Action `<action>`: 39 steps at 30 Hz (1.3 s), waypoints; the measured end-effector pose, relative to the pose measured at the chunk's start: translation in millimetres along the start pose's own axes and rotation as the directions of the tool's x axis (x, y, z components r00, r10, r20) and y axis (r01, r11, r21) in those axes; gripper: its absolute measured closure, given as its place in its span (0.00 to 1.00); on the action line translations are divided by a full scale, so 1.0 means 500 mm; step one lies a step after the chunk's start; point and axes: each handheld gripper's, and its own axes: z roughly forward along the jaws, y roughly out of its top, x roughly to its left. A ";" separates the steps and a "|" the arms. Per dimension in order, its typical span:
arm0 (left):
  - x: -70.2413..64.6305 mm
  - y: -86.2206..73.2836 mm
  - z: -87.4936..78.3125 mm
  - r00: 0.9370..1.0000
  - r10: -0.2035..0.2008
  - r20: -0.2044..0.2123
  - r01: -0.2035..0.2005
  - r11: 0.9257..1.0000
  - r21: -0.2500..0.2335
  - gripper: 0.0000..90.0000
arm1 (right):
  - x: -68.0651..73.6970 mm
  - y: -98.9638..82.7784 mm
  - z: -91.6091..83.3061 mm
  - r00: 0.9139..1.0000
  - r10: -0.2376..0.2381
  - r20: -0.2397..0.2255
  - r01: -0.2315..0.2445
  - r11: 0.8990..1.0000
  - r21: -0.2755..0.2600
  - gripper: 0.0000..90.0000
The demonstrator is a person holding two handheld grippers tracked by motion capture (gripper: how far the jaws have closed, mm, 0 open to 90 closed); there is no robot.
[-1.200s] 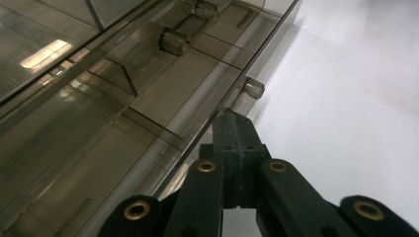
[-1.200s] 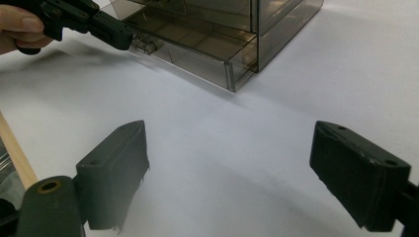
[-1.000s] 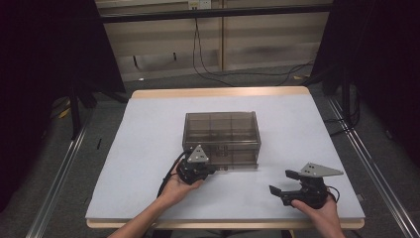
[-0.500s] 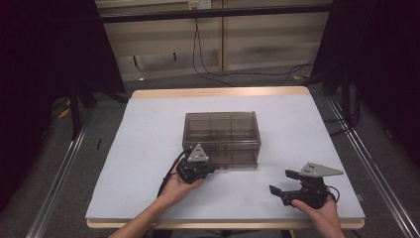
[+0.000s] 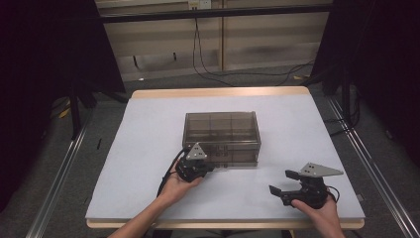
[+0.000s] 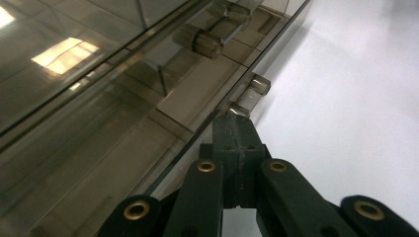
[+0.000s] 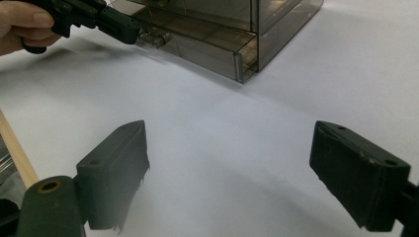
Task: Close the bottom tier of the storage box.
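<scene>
Nothing looks different from half a second ago: both hands and the box sit in the same spots.

A see-through smoky brown plastic box (image 5: 222, 138) with little rooms inside sits in the middle of the white table (image 5: 148, 129). The left gripper (image 5: 208, 167) is at the box's 7 o'clock corner. In the left gripper view its black jaws are pressed tight together, and their tip touches a small clear knob (image 6: 239, 109) low on the box's front. It is hard to tell if the jaws pinch the knob or just touch it.

The right gripper (image 5: 283, 182) is at 5 o'clock from the box, well apart from it, held by the right hand (image 5: 317, 210). Its jaws are spread wide with only table between them.

The person's arms are cut off at the bottom edge. What is inside the box is too dim to make out.
</scene>
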 end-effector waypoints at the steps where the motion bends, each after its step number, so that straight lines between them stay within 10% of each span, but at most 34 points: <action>1: 0.001 0.001 -0.001 1.000 -0.001 0.000 0.001 1.000 0.005 1.00 | 0.000 0.000 0.000 1.000 -0.001 0.000 0.001 1.000 0.000 0.16; 39: 0.031 -0.006 -0.006 0.999 -0.018 -0.047 0.019 1.000 0.020 1.00 | 0.001 0.000 0.000 1.000 0.001 -0.002 -0.001 1.000 0.003 0.16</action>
